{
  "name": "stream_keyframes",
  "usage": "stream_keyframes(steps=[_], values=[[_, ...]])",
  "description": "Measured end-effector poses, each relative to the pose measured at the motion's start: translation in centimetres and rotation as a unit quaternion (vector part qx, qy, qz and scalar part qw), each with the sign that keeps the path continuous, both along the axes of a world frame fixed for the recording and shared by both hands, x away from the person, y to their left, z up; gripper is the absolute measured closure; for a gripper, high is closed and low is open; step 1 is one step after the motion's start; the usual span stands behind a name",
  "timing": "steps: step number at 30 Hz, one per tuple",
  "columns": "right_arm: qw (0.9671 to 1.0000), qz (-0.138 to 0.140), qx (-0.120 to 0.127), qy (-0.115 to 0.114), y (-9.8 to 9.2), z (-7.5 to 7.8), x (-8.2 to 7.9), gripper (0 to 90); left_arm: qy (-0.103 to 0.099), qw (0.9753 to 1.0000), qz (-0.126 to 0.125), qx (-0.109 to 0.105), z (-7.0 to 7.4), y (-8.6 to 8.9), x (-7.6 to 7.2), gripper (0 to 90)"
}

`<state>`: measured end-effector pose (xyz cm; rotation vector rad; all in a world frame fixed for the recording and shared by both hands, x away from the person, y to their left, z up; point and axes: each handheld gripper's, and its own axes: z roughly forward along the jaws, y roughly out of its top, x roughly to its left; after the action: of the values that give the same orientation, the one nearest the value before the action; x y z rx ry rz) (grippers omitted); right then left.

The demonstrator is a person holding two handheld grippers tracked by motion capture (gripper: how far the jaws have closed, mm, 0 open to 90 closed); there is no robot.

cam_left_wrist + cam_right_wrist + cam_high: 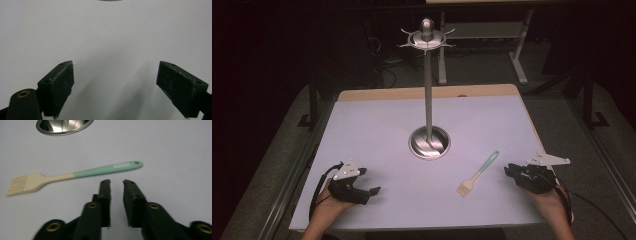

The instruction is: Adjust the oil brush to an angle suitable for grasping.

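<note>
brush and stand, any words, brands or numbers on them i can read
Brush: a small white oval label on the green handle near the hanging hole, lettering too blurred to read.
Metal stand: no text visible.
Left gripper and right gripper: no text visible.

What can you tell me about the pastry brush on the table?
The pastry brush lies flat on the white table, touched by nothing. It has a mint-green handle with a hanging hole and a small white label, and a cream, silicone-looking head with bristles. It rests between the stand's round base and the right gripper.
</note>
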<state>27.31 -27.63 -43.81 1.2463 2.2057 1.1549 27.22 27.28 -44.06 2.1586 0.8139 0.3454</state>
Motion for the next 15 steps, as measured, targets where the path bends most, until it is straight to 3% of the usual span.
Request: stream_keyframes(steps=[1, 4, 9, 10, 15], values=[[1.0000, -0.005, 0.002, 0.003, 0.0, 0.2, 0.6, 86.2, -0.001, 1.0000, 0.000, 0.001, 0.0, 0.0, 0.0, 14.1], [0.9999, -0.005, 0.000, 0.012, 0.3, 0.4, 1.6, 89.7, -0.003, 1.0000, -0.001, 0.006, 0.2, 0.2, 0.0, 14.3], [0.9998, 0.001, -0.006, 0.020, 0.7, 0.7, 2.8, 89.8, -0.004, 1.0000, 0.004, 0.008, 0.2, 0.3, 0.0, 14.4], [0.9998, 0.002, -0.006, 0.021, 0.9, 0.7, 3.2, 89.8, -0.003, 1.0000, 0.009, 0.000, 0.1, 0.3, 0.0, 14.6], [0.9999, 0.006, -0.013, 0.008, 1.6, 1.0, 5.1, 89.9, -0.004, 0.9999, 0.010, 0.002, 0.2, 0.5, 0.0, 14.6]])
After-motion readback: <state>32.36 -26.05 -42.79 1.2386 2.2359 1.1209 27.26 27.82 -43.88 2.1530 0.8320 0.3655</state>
